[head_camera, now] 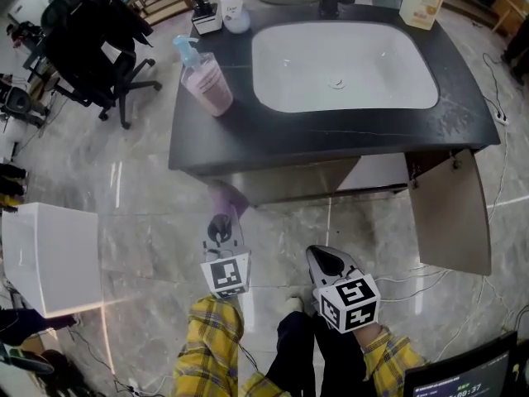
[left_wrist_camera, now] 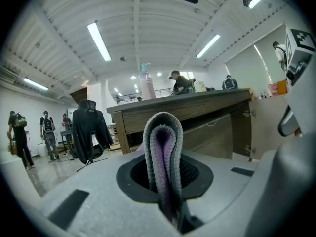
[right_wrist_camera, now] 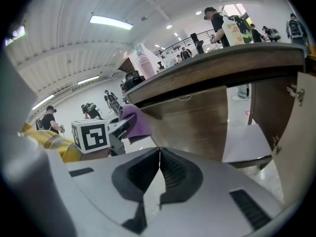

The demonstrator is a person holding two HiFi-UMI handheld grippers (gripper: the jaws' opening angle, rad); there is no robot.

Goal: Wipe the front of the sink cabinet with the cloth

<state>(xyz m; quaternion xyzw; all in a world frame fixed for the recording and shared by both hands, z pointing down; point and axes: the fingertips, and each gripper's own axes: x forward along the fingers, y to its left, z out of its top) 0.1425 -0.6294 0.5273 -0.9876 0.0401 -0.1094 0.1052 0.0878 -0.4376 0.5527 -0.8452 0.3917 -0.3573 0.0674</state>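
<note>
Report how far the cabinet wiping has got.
Done: the left gripper is shut on the folded purple cloth. In hand: the cloth is held up toward the cabinet front, apparently not touching it. Left: the wiping itself; no wiped patch shows. The right gripper is shut and empty, and the right-hand door stands open.

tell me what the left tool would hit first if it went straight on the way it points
Probably the sink cabinet front. The left tool, shut on the purple cloth, points at its wooden panel near the left end, so the cloth's fold would touch first. The gap is hard to judge.
</note>
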